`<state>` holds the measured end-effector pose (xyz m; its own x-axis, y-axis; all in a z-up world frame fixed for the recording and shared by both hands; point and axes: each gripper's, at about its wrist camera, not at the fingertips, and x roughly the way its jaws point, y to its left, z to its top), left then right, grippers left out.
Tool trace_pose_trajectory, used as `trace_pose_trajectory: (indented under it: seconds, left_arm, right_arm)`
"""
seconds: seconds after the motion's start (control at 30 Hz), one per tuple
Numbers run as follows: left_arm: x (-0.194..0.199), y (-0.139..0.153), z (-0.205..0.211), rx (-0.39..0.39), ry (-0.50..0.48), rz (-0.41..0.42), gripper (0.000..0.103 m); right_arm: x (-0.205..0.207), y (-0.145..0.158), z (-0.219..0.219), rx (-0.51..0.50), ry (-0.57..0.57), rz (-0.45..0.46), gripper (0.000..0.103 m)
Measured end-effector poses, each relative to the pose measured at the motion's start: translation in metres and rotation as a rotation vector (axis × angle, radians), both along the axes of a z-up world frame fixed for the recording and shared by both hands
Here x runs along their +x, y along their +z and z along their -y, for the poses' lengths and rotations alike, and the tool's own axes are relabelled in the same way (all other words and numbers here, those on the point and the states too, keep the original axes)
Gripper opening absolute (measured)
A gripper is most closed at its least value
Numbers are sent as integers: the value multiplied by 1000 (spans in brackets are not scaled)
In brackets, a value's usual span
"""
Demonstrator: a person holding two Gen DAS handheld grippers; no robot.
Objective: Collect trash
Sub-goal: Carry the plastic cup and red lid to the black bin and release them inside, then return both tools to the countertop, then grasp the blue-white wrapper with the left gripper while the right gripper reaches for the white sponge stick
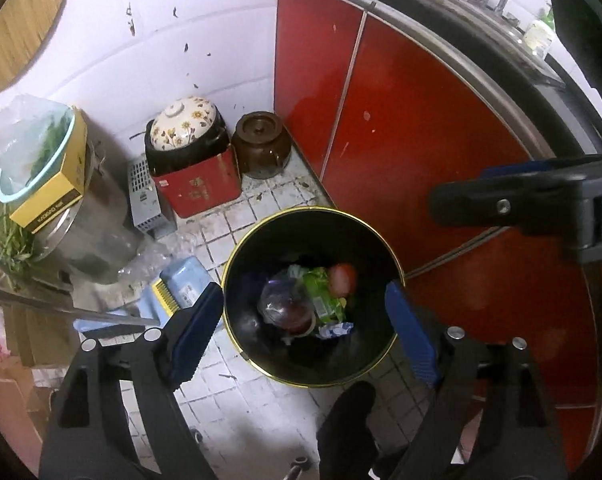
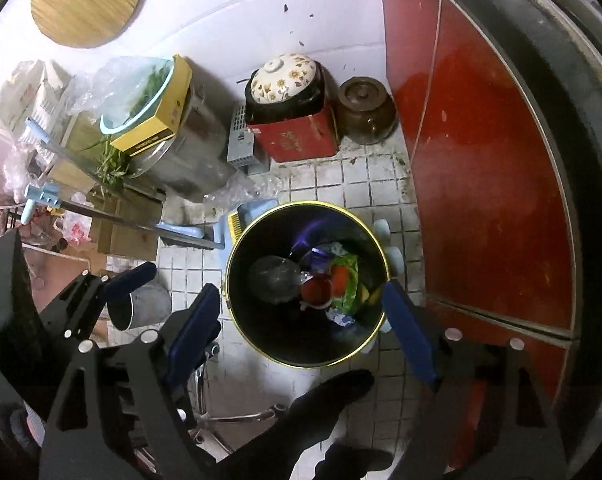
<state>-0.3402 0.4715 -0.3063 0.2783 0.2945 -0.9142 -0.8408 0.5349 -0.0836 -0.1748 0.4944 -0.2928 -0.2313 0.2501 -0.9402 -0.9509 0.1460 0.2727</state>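
- Hanging over the black bin [image 1: 313,360], the left hand-held gripper [image 1: 305,320] is wide open and holds nothing.
- Right hand-held gripper [image 2: 301,320] is open and empty too.
- Trash [image 1: 321,296] lies inside the bin.

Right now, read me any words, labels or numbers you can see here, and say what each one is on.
Nothing can be read with certainty.
Yellow box: dark band of white capitals, upside down, too blurred.
Red tin: gold characters, too blurred.
Blue dustpan: small sticker, too small.
Green wrapper in the bin: print unreadable.
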Motion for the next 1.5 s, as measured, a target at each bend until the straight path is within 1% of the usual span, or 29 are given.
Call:
trace_pose_trajectory:
  seconds: [0.13,0.23,0.3,0.33,0.4,0.5,0.53,0.57,0.63,0.67,0.73,0.83,0.97,1.03,1.07,1.17,1.23,1.33,1.43,1.5]
  left_arm:
    - [0,5,4,21,-10,-8,81]
    - [2,15,10,23,-10,-2,81]
    - [7,28,15,39,-29,-8,81]
    - [9,35,17,49,-38,-6,82]
    - [21,58,28,86,-74,3,86]
    - [47,93,45,116,-146,27,90]
    - [57,104,53,127,-171,35,90]
    - [72,119,63,135,-216,67,90]
    - [103,142,86,144,-308,106,91]
    - [118,151,97,144,-351,122,91]
    - [150,169,123,146,-448,159,91]
    - [208,199,179,146,-631,213,91]
    - [263,227,251,159,-841,259,91]
    - [285,239,286,150,-924,281,91]
    - [298,245,311,133,-982,293,91]
    - [323,253,361,107,-1082,308,91]
    - [331,258,392,96,-1142,318,91]
    - [336,263,425,114,-1217,314,91]
    - [343,266,454,126,-1263,316,91]
    - [349,264,459,129,-1274,305,91]
  right_arm:
    - [5,8,6,14,-3,-1,81]
    - [12,24,18,32,-18,-7,81]
    - [20,41,32,53,-40,-11,81]
    - [24,51,40,66,-51,-10,81]
    - [37,79,62,102,-81,7,81]
    - [64,126,108,155,-151,39,81]
    - [74,142,126,172,-180,54,81]
    - [81,153,140,186,-202,63,81]
    - [102,184,186,224,-280,111,81]
    - [109,193,203,237,-307,122,81]
    - [127,217,250,263,-393,166,81]
    - [151,247,323,292,-540,221,81]
    - [174,278,426,315,-732,299,83]
    - [181,288,473,309,-807,347,83]
    - [183,290,491,310,-832,358,83]
    - [187,295,558,303,-934,382,83]
    - [183,295,598,293,-987,403,83]
    - [180,291,642,276,-1039,408,83]
    - [172,285,665,270,-1067,412,83]
    - [168,281,676,264,-1077,412,83]
